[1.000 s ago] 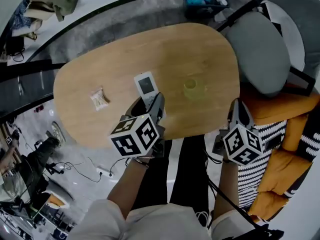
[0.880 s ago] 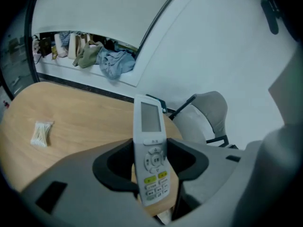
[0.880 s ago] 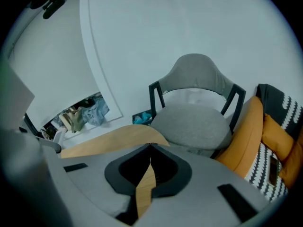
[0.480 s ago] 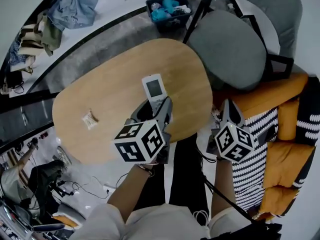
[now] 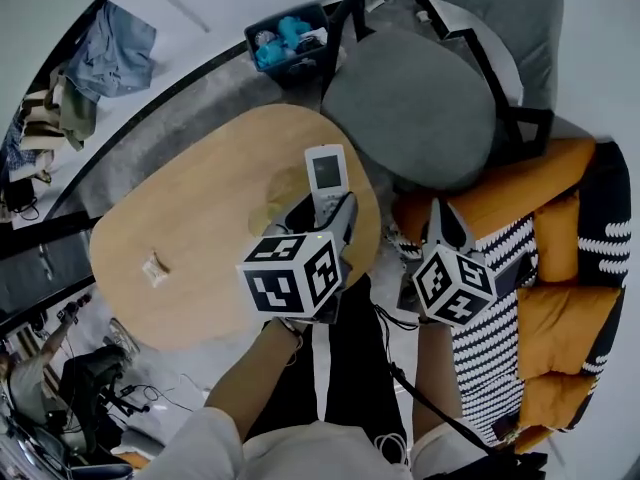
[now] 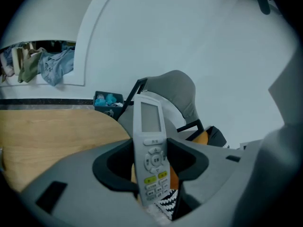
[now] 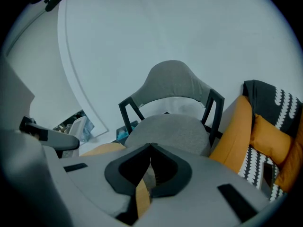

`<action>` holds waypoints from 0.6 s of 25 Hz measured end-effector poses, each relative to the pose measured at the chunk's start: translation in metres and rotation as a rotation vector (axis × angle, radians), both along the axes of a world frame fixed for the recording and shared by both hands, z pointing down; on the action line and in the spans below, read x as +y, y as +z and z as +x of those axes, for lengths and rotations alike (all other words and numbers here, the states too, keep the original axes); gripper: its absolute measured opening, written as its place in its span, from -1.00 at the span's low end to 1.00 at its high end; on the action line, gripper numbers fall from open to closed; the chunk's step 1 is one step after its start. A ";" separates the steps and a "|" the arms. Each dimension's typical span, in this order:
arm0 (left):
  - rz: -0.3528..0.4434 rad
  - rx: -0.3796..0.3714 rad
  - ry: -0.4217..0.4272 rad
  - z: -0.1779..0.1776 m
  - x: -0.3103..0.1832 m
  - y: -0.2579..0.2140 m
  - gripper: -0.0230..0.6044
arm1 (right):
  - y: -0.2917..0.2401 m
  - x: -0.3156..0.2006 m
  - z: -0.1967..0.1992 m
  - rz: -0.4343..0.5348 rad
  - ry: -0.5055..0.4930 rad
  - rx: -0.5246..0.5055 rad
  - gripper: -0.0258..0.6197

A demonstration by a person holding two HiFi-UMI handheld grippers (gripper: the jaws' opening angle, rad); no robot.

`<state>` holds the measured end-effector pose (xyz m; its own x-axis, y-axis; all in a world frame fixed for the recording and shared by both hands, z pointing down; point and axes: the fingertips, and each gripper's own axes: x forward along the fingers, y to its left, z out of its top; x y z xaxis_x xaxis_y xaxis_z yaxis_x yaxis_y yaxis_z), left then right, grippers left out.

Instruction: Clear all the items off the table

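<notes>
Over the last second the view has swung right, and the remote (image 5: 326, 171) has travelled in the left gripper (image 5: 325, 211) from mid-desk to the right edge of the desk (image 5: 200, 218), just beside the grey chair (image 5: 410, 108). The left fingers (image 6: 189, 157) are clamped across its lower, buttoned half, with the screen end sticking out. It looks light, stiff and smooth, so a hold across the narrow sides suits it. The right gripper (image 5: 440, 226) hangs off the desk, fingers together and empty. A small packet (image 5: 153, 268) lies on the desk.
</notes>
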<state>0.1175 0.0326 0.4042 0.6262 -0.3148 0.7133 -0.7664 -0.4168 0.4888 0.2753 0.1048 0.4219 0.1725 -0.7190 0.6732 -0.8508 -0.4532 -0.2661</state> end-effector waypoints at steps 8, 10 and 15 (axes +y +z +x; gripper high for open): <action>-0.017 -0.071 0.056 0.047 -0.020 0.035 -0.24 | 0.012 -0.012 0.043 -0.011 -0.023 -0.010 -0.84; -0.010 -0.091 0.068 0.062 -0.033 0.047 -0.24 | 0.016 -0.019 0.054 -0.013 -0.030 -0.005 -0.84; 0.003 -0.140 0.105 0.107 -0.070 0.084 -0.24 | 0.025 -0.046 0.080 0.000 -0.042 -0.016 -0.84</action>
